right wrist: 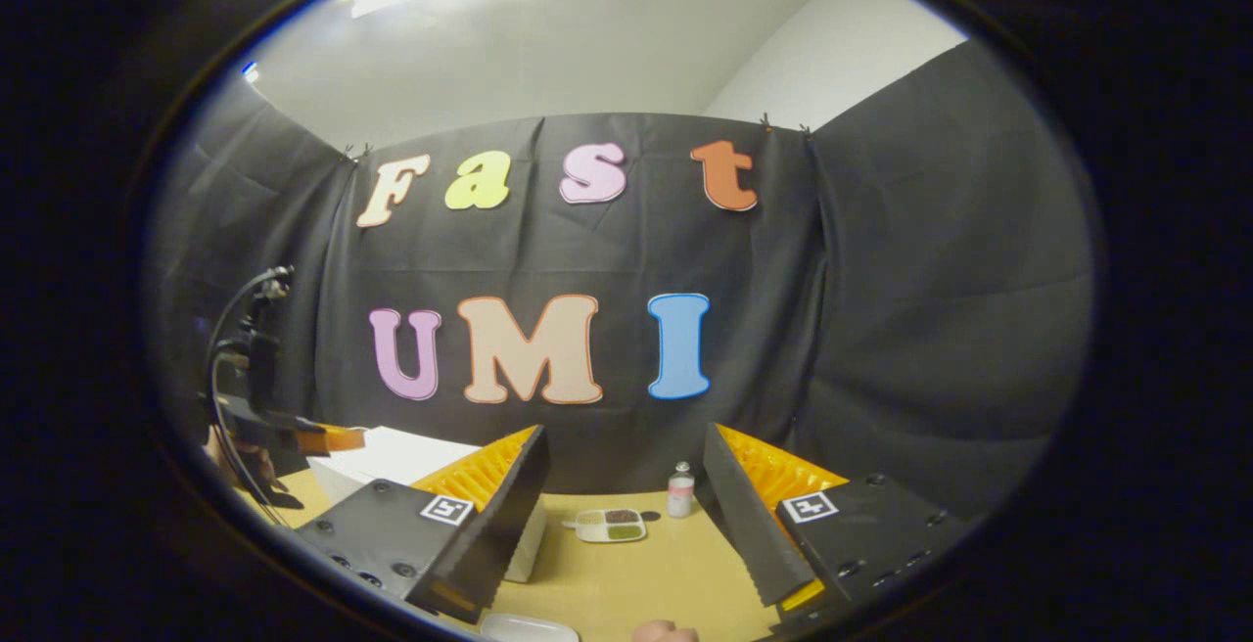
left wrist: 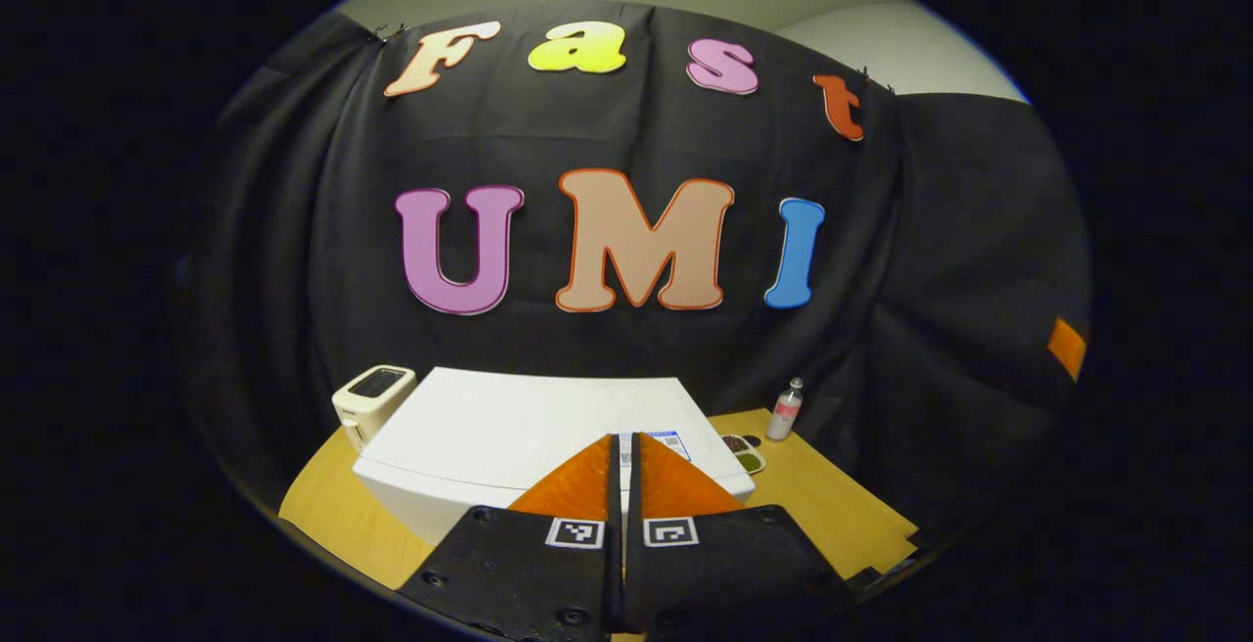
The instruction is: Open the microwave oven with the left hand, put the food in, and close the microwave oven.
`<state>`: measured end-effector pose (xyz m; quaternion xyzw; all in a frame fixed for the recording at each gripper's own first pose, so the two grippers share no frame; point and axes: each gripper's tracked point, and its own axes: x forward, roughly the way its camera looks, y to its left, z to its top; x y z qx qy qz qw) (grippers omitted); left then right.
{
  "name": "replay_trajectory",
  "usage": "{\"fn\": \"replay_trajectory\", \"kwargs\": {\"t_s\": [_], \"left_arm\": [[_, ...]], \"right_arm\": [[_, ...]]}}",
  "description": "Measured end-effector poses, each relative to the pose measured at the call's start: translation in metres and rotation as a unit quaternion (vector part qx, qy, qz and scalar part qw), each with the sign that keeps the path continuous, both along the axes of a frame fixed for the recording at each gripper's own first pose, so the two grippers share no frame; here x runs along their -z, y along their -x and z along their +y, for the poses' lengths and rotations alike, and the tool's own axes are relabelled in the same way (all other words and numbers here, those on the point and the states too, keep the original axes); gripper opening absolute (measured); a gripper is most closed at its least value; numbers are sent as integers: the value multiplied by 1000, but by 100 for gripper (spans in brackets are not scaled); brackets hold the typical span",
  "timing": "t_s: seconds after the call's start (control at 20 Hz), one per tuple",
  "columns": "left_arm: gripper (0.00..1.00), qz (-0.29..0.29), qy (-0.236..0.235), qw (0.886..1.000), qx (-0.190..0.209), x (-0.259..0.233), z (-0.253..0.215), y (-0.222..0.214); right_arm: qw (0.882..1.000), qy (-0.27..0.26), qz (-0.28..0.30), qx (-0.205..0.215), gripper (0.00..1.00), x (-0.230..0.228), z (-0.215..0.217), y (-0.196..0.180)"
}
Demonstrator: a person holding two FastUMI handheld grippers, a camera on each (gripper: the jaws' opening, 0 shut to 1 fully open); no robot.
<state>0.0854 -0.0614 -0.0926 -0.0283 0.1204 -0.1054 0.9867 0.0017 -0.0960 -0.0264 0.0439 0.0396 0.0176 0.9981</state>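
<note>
We find the white box-shaped microwave oven (left wrist: 529, 427) unopened; the left gripper (left wrist: 624, 446) has jaws together, the right gripper (right wrist: 622, 485) apart, with the compartmented food tray (right wrist: 609, 525) on the table's far side.

The microwave (left wrist: 509, 436) is set on the table (left wrist: 832, 505), with a toaster (left wrist: 370, 397) just beside its left rear corner. To its right a food tray (left wrist: 746, 453) is laid, and a bottle (left wrist: 785, 410) is stood behind the tray, near the wall.
</note>
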Motion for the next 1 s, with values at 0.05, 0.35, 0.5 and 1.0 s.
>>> {"fn": "replay_trajectory", "kwargs": {"t_s": [0.05,0.35,0.5,1.0], "left_arm": [[0,-22,7,1000,-7,-21,6,5],[91,-131,3,990,-52,-113,24,28],[95,-125,-18,991,-51,-107,24,40],[95,-161,-37,984,-62,-130,22,84]], "right_arm": [[1000,0,-1,-2,96,0,1,-2],[1000,-4,-4,-22,96,-2,17,-9],[1000,-4,-6,-31,98,-5,24,-9],[999,-9,-3,-38,96,-7,31,-6]]}}
